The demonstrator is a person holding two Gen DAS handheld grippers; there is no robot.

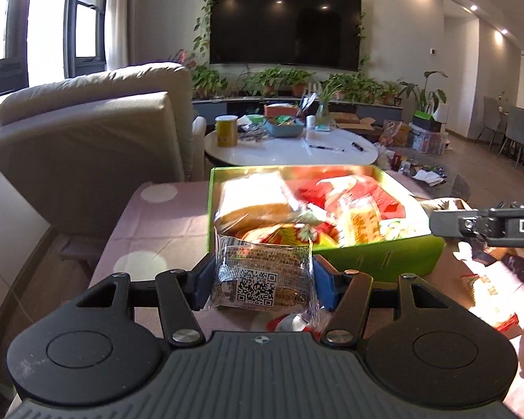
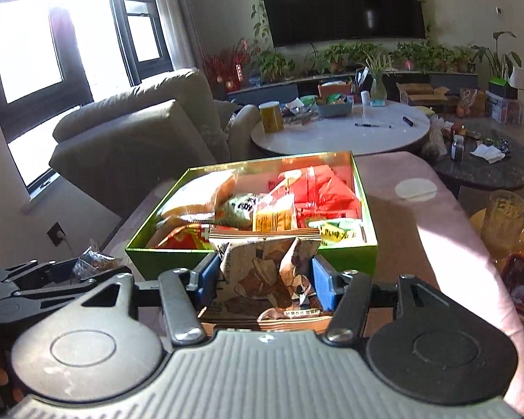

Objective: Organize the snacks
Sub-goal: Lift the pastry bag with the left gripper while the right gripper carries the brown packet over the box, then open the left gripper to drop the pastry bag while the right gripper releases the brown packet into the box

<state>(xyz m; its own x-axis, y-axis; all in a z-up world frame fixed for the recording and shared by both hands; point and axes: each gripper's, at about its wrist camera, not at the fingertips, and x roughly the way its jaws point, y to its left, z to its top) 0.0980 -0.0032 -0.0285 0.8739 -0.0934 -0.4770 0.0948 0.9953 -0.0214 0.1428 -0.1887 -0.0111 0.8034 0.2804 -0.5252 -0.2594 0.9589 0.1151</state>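
Left wrist view, centre low: a clear crinkled plastic snack packet (image 1: 262, 279) with a brown pastry inside is pinched between the blue pads of the left gripper (image 1: 262, 284). Its wrapper carries a printed QR code and lines of tiny text too small to read. Just past it, mid-frame, stands a shallow rectangular green box (image 1: 384, 258) with glossy walls, heaped with glossy bags: a pale orange one at the left, red ones at the back, a yellow-and-red one at the front. The box rests on a pink cloth with white dots (image 1: 157, 223). At the right edge a black arm of the other tool juts in, lettered "DA", the rest cut off.

Right wrist view, centre low: the right gripper (image 2: 263, 281) squeezes a crumpled brown-and-cream printed snack bag (image 2: 262, 272) between its blue pads; small characters on a label at the bag's lower edge are not legible. The same green box (image 2: 164, 262) lies just behind, its near wall touching the bag's top in the picture; whether they truly touch I cannot tell. The left tool shows at the lower left, with its clear packet (image 2: 94, 262).

Beyond, in the upper half: a round white table (image 1: 290, 153) bearing a yellow cylindrical tin (image 1: 226, 130), a beige padded sofa (image 1: 97, 132), and a dark wall television (image 1: 284, 22) rimmed with trailing vines.
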